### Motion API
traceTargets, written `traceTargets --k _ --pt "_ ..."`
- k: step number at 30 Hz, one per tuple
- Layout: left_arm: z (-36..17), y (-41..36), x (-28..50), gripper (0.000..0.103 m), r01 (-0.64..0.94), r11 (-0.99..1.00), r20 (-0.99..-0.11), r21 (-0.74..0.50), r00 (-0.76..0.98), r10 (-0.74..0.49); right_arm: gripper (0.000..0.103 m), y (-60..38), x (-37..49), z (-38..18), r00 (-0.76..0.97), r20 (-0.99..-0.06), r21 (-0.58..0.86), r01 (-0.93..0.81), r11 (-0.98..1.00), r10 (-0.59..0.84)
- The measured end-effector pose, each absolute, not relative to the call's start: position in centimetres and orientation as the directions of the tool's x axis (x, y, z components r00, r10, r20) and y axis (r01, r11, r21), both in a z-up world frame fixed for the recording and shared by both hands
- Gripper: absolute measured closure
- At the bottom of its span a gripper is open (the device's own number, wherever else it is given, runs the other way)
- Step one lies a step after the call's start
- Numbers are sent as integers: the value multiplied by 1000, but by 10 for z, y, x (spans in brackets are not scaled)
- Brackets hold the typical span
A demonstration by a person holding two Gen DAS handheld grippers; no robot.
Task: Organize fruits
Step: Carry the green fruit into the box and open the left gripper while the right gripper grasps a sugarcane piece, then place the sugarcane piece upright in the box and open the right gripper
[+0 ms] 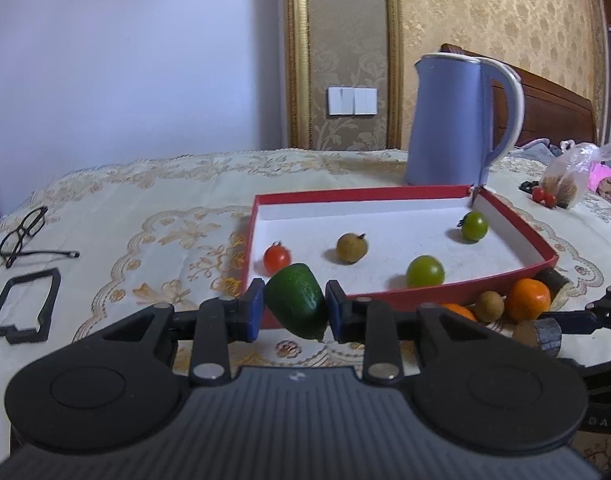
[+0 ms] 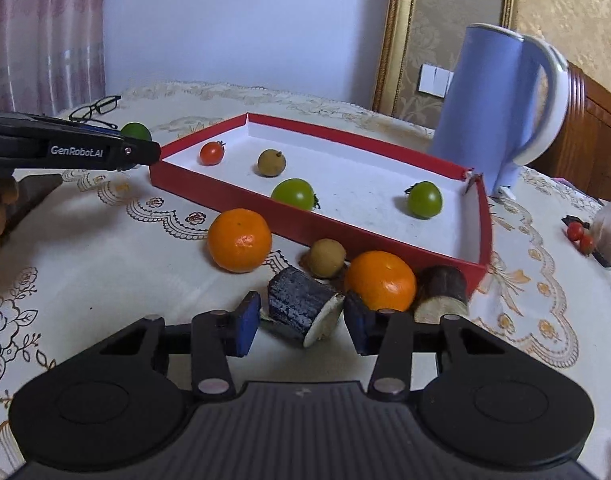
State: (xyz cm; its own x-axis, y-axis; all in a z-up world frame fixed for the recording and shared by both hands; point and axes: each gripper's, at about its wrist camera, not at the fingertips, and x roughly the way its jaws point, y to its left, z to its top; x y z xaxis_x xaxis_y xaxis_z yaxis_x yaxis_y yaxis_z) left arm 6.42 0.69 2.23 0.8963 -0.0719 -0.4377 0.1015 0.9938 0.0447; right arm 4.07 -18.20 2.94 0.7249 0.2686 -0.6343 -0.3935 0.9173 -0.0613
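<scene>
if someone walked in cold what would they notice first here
Probably the red tray in the middle of the cream tablecloth, holding two green tomatoes, a red one and a brown longan, with the tall blue kettle behind its far corner. Next, the left gripper, its jaws clamped on a dark green fruit at the tray's near edge. Two bright oranges lie just outside the tray.

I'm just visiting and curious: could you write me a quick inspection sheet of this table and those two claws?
Surface: cream embroidered tablecloth.
Job's things: red shallow box holding one red tomato, one brown longan and two green tomatoes; two oranges, another longan and dark cane pieces lie outside.
Clutter: black glasses, blue kettle, plastic bag.
Claws: left claw shut on green avocado; right claw around dark cane piece, grip uncertain.
Cables: nothing seen.
Surroundings: gold-patterned wall, curtain.
</scene>
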Motion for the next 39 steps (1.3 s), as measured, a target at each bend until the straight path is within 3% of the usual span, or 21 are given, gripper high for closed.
traceTargets --k 10,18,25,29,34,36,38,39 --pt "46 -49 127 74 165 978 -441 127 893 -93 59 -199 18 45 749 -589 -36 -400 916 304" --pt "30 -89 197 74 159 977 -522 145 851 -61 59 -214 10 52 762 -576 -24 -378 926 296" --pt "20 -107 226 72 131 974 -541 187 841 -9 59 -218 8 55 770 -568 -25 -370 929 291" --pt "18 -109 228 57 109 975 -536 192 844 11 59 -218 10 55 775 -565 -18 -355 935 284" --pt "22 -101 216 50 95 975 -528 200 849 25 59 -215 13 56 775 -566 -20 -354 935 282" --pt "27 -90 205 39 70 980 -518 187 855 38 59 -214 15 57 776 -561 -20 -358 933 286" --pt "32 -77 187 22 37 983 -496 180 866 59 59 -214 19 59 779 -558 -20 -358 933 287" --pt "33 -70 176 21 17 983 -479 185 875 75 59 -213 22 60 780 -558 -21 -355 935 284"
